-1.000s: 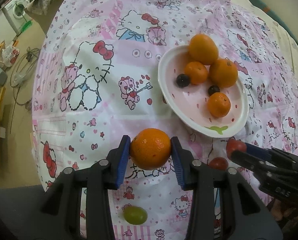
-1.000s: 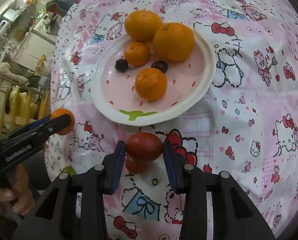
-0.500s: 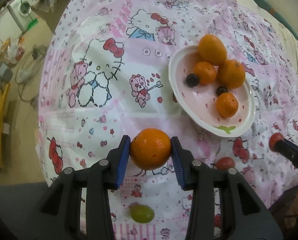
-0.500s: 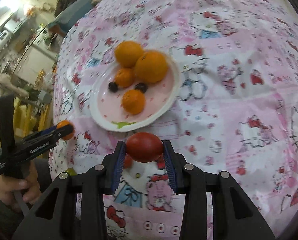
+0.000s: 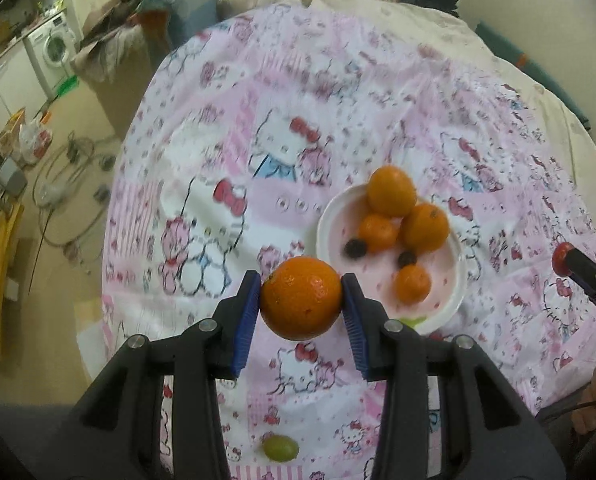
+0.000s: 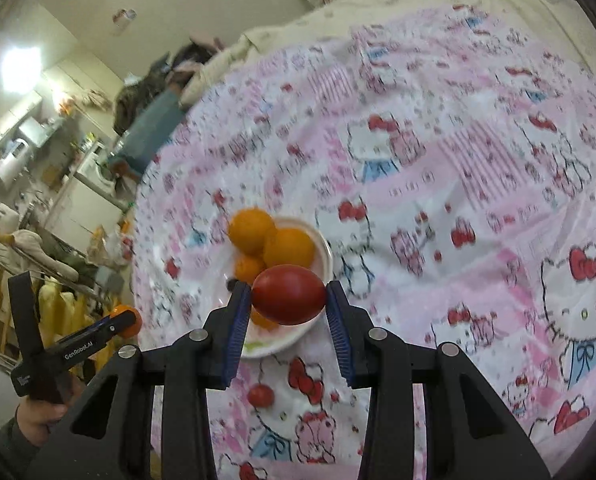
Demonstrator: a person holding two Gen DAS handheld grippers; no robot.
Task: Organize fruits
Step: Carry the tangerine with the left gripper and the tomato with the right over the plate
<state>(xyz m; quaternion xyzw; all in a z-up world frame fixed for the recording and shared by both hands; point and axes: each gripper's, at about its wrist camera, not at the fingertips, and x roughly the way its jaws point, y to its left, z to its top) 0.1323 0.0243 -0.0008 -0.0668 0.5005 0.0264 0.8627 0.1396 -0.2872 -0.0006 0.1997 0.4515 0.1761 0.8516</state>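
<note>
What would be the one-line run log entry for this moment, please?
left tool: shut on orange | right tool: shut on red fruit | plate: four oranges, two dark berries | loose: green grape

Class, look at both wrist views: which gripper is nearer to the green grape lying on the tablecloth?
Left. The left gripper, holding an orange, hangs almost directly above the green grape. The right gripper, gripping a red fruit, is off to the side.

Each hand-held gripper (image 5: 301, 308) (image 6: 289, 312) had black angular arms, ribbed blue pads (image 5: 245, 320), silver screws; one carried white "GenRoboAI" lettering.
</note>
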